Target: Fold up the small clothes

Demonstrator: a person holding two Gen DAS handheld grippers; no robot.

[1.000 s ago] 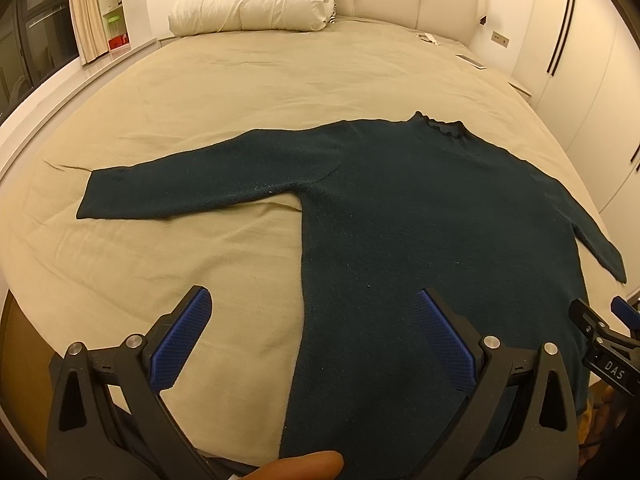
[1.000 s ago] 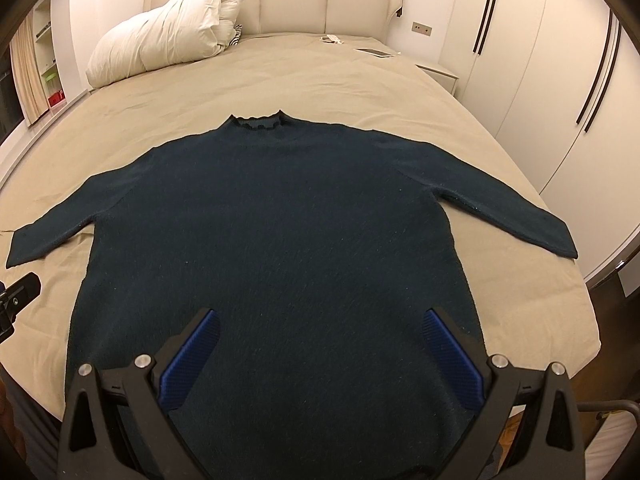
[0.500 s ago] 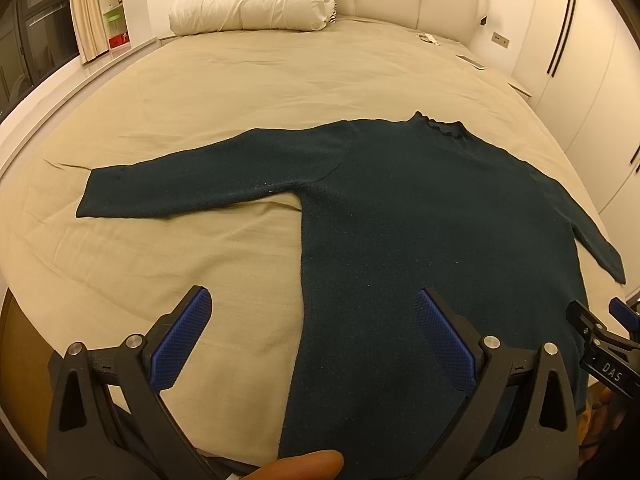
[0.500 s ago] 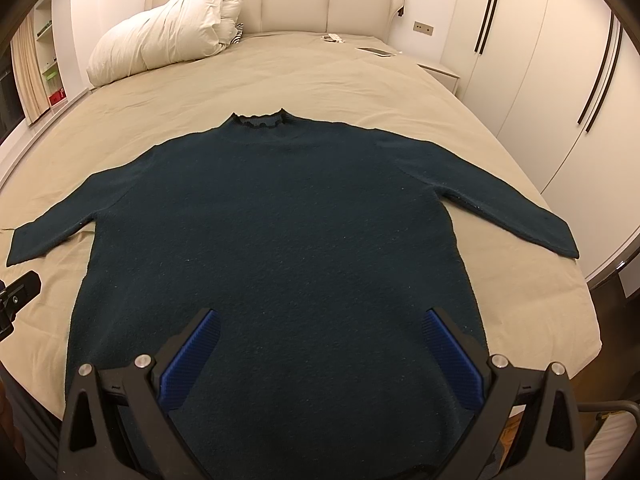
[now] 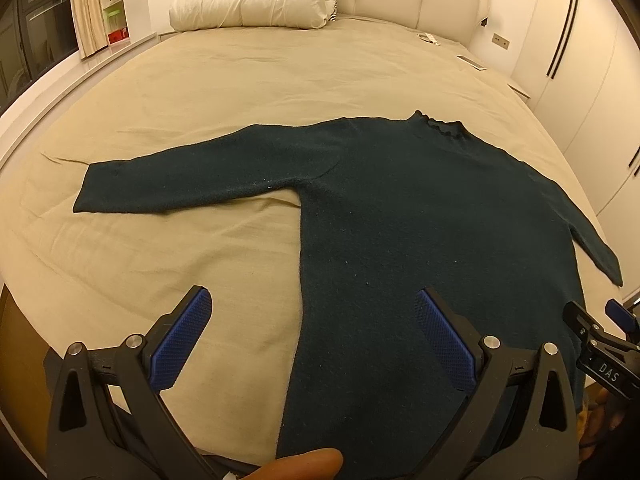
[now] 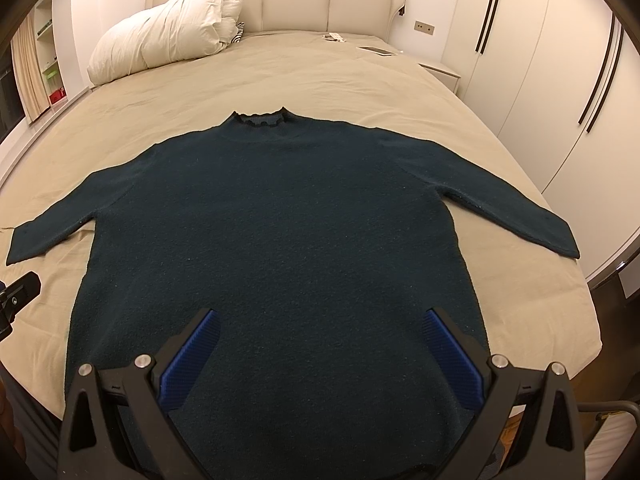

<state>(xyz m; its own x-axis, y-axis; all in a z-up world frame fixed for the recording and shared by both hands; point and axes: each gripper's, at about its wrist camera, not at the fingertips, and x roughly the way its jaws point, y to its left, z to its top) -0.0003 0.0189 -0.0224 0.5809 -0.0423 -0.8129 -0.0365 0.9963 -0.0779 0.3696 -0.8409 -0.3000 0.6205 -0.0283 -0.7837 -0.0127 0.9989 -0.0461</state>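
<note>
Left wrist view: left gripper (image 5: 312, 340) at bottom of frame, jaws wide apart, nothing between the blue pads (image 5: 180, 340). A fingertip (image 5: 300, 466) shows at the bottom edge. The gripper hangs over the near hem zone of the sweater (image 5: 400, 220); left pad is over bare sheet, right pad over knit. Contact with the fabric: cannot tell. At the right edge, part of the right gripper (image 5: 600, 344) is in view, black with a white "DAS" label.

Sweater: dark teal, flat on the bed (image 5: 200, 92), front spread, hem nearest, collar (image 5: 442, 126) farthest. Left sleeve (image 5: 180, 188) stretched straight out to the side; the other sleeve angles down toward the bed's right edge.

Right wrist view: right gripper (image 6: 320, 356) also wide open, holding nothing, both pads over the sweater (image 6: 280, 220) near the hem. Body centred in frame, both sleeves out, collar (image 6: 262, 118) frilled. Black part of the left gripper (image 6: 16, 296) at the far left edge.

Beyond: beige sheet lightly creased, rolled white duvet (image 6: 168, 36) at the padded headboard (image 6: 320, 0). Small flat items (image 6: 376, 50) near the far right corner, too small to identify. Wardrobe doors (image 6: 540, 60) on the right.
</note>
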